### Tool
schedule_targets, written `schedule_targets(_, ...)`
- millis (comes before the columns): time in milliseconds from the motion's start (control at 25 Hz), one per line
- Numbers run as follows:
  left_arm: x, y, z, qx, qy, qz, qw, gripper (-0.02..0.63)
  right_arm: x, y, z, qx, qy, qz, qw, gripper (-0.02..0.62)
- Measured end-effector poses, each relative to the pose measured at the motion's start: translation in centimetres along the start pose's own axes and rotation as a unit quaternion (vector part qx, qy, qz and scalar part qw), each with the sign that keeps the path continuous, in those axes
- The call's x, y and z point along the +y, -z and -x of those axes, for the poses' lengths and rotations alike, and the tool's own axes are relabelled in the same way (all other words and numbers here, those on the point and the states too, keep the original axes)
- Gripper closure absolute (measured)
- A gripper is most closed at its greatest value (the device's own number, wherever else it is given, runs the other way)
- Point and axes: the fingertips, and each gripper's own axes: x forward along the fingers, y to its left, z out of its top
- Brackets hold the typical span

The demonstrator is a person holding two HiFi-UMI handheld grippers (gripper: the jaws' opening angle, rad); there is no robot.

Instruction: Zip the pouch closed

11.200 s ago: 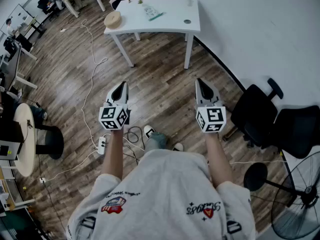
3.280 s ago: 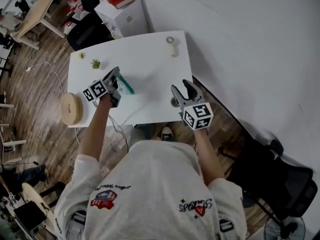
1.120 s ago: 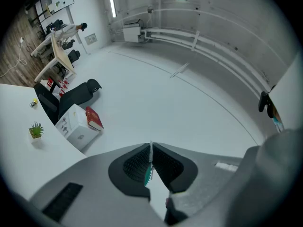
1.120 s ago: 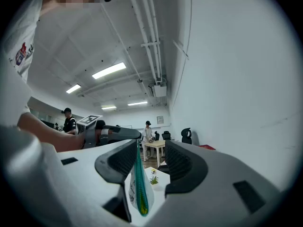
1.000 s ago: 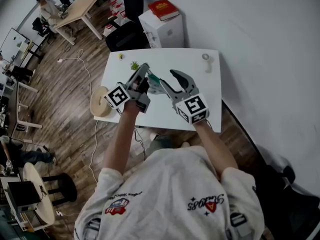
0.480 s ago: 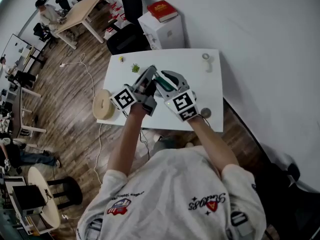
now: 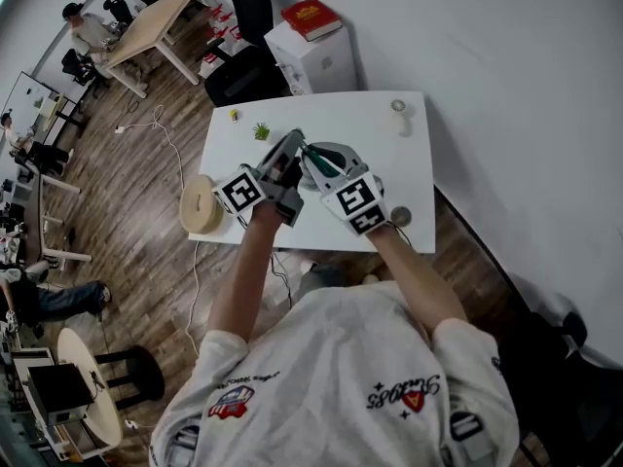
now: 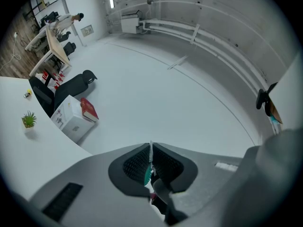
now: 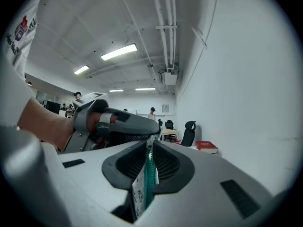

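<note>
Shirt: a person in a pale sweatshirt (image 7: 331, 358) is bending over the work; the script lettering on the chest is showing upside down and is not reading clearly
Left claw (image 8: 150, 149): clenching a thin edge of the pouch (image 8: 147, 173), its ribbed pads pressing flat against it
Right claw (image 9: 150, 148): closing on the pouch's green zip line, its pads meeting the strip, just beside the left claw
Pouch position: hanging between the two claws, lifted above the white table (image 7: 409, 163); the small print on its clear face is too fine to read
Risk: the right claw may be gripping zip tape rather than the slider, so a pull could end up dragging the pouch without closing it; a hard tug could also be slipping the thin edge out of the left claw
Background: a red book (image 7: 311, 17) is lying on a white cabinet (image 7: 307, 56) beyond the table, its cover lettering not legible
</note>
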Motion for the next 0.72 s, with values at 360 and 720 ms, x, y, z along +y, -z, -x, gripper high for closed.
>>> schedule_targets(360,1.8,0.0,0.0,0.009,-0.015,-0.002,0.9998,0.589,0.0,1.1,-0.9,0.016,-0.019,-0.009,1.0,0.551)
schedule_targets(720,1.9,-0.1,-0.2,0.018,-0.024,-0.017,0.9994,0.594,-0.1,1.0,-0.7,0.021,-0.019,-0.018,0.999,0.554)
